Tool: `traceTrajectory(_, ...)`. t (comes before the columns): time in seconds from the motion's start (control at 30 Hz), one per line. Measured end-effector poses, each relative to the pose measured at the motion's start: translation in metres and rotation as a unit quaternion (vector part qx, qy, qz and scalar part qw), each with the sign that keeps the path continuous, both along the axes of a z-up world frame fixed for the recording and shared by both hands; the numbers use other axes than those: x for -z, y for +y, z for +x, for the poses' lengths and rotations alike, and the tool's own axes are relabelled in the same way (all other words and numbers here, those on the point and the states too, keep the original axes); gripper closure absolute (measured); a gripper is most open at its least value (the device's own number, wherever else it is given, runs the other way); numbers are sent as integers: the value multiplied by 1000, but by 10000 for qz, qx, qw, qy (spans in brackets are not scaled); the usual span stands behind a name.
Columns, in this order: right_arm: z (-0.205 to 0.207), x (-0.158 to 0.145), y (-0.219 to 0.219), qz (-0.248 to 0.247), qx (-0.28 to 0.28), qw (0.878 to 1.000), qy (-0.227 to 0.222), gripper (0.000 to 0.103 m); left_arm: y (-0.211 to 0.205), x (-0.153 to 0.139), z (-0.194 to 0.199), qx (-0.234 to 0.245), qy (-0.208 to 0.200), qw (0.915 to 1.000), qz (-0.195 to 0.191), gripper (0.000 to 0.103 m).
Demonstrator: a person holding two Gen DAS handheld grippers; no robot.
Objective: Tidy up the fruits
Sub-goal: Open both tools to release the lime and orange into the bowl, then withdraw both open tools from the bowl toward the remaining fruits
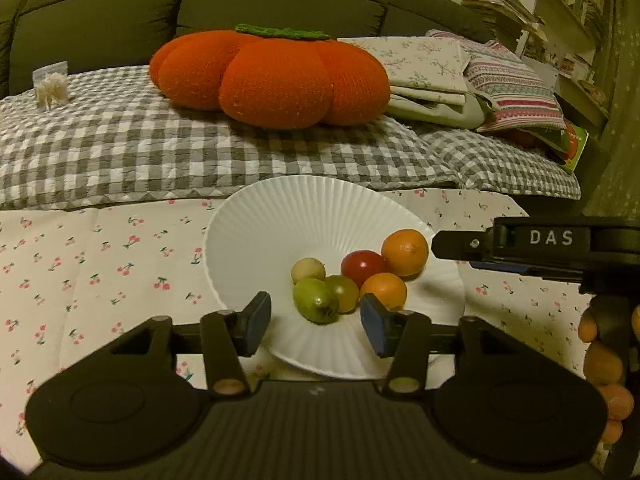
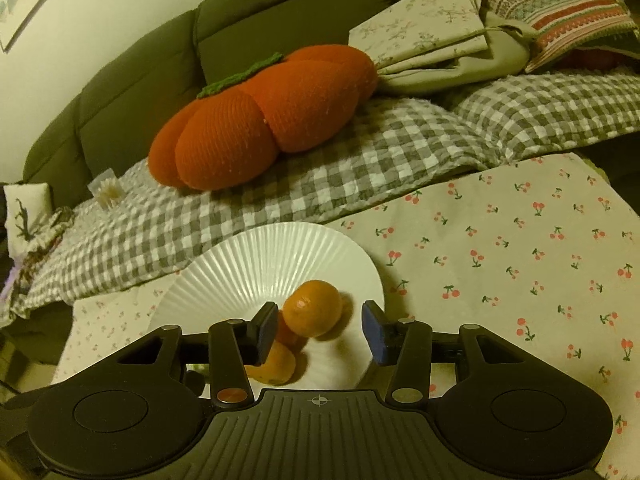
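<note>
A white ribbed plate [image 1: 280, 216] lies on a cherry-print cloth and holds several small fruits: two oranges [image 1: 405, 252] [image 1: 385, 290], a red tomato [image 1: 362, 266], a green kiwi-like fruit [image 1: 316, 301], a yellow-green grape [image 1: 343, 292] and a pale round fruit [image 1: 307, 270]. My left gripper [image 1: 316, 326] is open and empty, its fingers on either side of the green fruit, just in front of it. My right gripper [image 2: 320, 334] is open over the plate [image 2: 256, 260], with an orange [image 2: 313, 307] between its fingers, not touching them. A second orange [image 2: 274, 364] lies behind the left finger.
A large orange pumpkin cushion [image 1: 268, 76] lies on a grey checked blanket [image 1: 120, 148] on a dark green sofa. Folded linens [image 1: 432, 76] are stacked to the right. The right gripper's body [image 1: 552, 248] reaches in from the right. Cherry-print cloth [image 2: 520, 248] extends right.
</note>
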State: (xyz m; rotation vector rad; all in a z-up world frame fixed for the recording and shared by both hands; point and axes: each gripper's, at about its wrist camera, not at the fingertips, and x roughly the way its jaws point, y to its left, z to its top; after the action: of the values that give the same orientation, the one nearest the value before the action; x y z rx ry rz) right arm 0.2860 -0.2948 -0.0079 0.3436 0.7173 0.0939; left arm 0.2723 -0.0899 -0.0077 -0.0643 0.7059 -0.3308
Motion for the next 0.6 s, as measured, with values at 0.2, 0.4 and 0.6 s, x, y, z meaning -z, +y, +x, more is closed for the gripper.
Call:
traceTrajectory(0.2,-17,-12,11,15,-170,9999,-7,57,6,-5,-15,-81,137,9999,-36,52)
traceTrajectory(0.4,-45,-16,23,-82,-230,9996,156,52,6,-1,-40,-203,261,9993,196,45)
traceTrajectory(0.6,-67,-19,36,-128,-391,9987,312,51,10,-2,-61,-370,362,9985,192,42)
